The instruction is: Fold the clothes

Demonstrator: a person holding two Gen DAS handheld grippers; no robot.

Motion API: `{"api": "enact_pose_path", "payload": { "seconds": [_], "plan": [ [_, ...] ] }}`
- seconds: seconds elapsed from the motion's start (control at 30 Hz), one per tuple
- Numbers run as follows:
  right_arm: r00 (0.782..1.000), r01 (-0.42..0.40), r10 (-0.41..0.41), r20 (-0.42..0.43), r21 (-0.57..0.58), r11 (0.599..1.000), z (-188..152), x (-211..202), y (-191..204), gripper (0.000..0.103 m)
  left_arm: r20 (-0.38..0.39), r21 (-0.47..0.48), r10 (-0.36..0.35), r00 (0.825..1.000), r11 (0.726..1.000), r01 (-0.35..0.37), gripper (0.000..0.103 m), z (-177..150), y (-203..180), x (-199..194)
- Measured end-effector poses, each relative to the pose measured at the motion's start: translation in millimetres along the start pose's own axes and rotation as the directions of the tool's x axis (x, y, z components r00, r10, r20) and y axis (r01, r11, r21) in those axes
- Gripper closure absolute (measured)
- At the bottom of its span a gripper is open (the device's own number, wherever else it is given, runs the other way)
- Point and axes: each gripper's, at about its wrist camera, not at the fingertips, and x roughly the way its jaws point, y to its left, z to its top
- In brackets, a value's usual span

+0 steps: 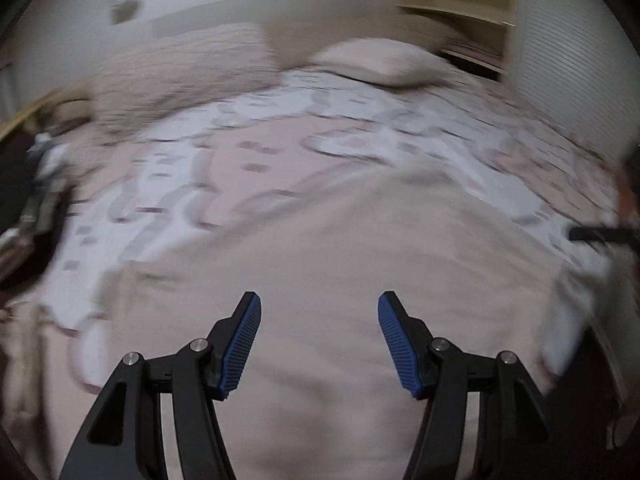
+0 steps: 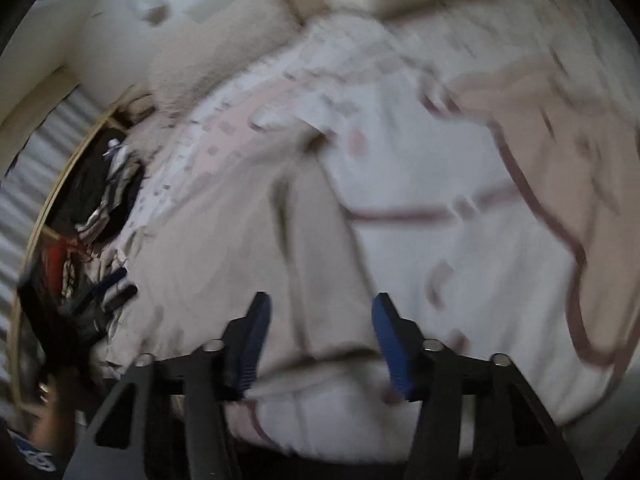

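Note:
A cream garment (image 1: 340,264) lies spread flat on the patterned bedspread (image 1: 248,160). My left gripper (image 1: 319,302) is open and empty, hovering above the garment's near part. In the right wrist view the same cream garment (image 2: 224,248) lies to the left and under my right gripper (image 2: 321,304), which is open and empty above its folded edge. The other gripper (image 2: 100,296) shows at the left there. Both views are blurred by motion.
Two pillows (image 1: 180,64) (image 1: 380,60) lie at the head of the bed. A wooden shelf (image 1: 460,12) stands beyond. A pile of dark and mixed clothes (image 2: 92,184) sits at the bed's left side by a wooden rail (image 2: 52,184).

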Motion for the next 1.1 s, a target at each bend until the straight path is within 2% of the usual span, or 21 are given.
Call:
{"api": "enact_pose_path", "payload": {
  "seconds": [0.07,0.13,0.23,0.37,0.5,0.57,0.6,0.8,0.87,0.9,1.0,1.03,1.1],
  "plan": [
    [0.999,-0.045,0.046,0.014,-0.065,0.997,5.6,15.7,29.3,0.052,-0.014,-0.019,0.100,0.995,0.995,-0.101,0.042,15.0,44.5,7.9],
    [0.999,-0.049,0.050,0.007,-0.116,0.992,9.1,40.6,53.7,0.052,-0.045,-0.034,0.183,0.982,0.982,-0.185,0.042,28.2,86.8,21.0],
    [1.000,-0.013,0.010,-0.018,-0.166,0.986,8.4,77.9,74.0,0.052,-0.139,-0.044,0.224,0.965,0.972,-0.232,0.042,37.0,136.1,49.2],
    [0.993,0.049,-0.070,-0.097,-0.197,0.979,-2.6,121.3,73.2,0.052,-0.253,-0.083,0.194,0.948,0.972,-0.221,0.042,39.2,169.8,85.3],
    [0.994,0.077,-0.096,-0.054,-0.272,0.959,-21.0,124.8,70.8,0.052,-0.320,-0.158,0.137,0.938,0.968,-0.195,0.043,35.0,182.2,107.1],
    [0.993,0.088,-0.105,-0.048,-0.274,0.958,-21.2,125.0,72.3,0.052,-0.351,-0.196,0.106,0.930,0.963,-0.184,0.064,32.9,188.4,118.0],
    [0.993,0.087,-0.104,-0.051,-0.265,0.960,-19.9,126.1,72.4,0.052,-0.366,-0.215,0.090,0.926,0.960,-0.178,0.082,31.9,191.5,123.5],
    [0.994,0.071,-0.089,-0.061,-0.254,0.965,-18.0,125.6,69.2,0.052,-0.440,-0.324,0.001,0.898,0.933,-0.159,0.086,25.8,210.2,152.5],
    [0.994,0.066,-0.085,-0.064,-0.247,0.967,-19.2,125.6,67.6,0.052,-0.430,-0.333,0.040,0.902,0.921,-0.199,0.089,25.3,217.7,145.1],
    [0.994,0.067,-0.085,-0.063,-0.248,0.966,-19.4,125.6,67.3,0.052,-0.431,-0.335,0.073,0.899,0.912,-0.235,0.097,24.5,224.0,141.5],
    [0.994,0.070,-0.088,-0.060,-0.249,0.966,-20.3,127.2,68.1,0.052,-0.468,-0.346,0.161,0.869,0.871,-0.349,0.097,15.5,251.6,133.1],
    [0.995,0.069,-0.086,-0.059,-0.247,0.967,-20.2,127.5,68.1,0.052,-0.471,-0.357,0.167,0.866,0.862,-0.360,0.097,13.3,257.1,128.7],
    [0.995,0.067,-0.083,-0.057,-0.243,0.968,-20.2,127.9,67.7,0.052,-0.445,-0.405,0.114,0.888,0.859,-0.313,0.097,12.3,259.4,118.1]
  ]
}}
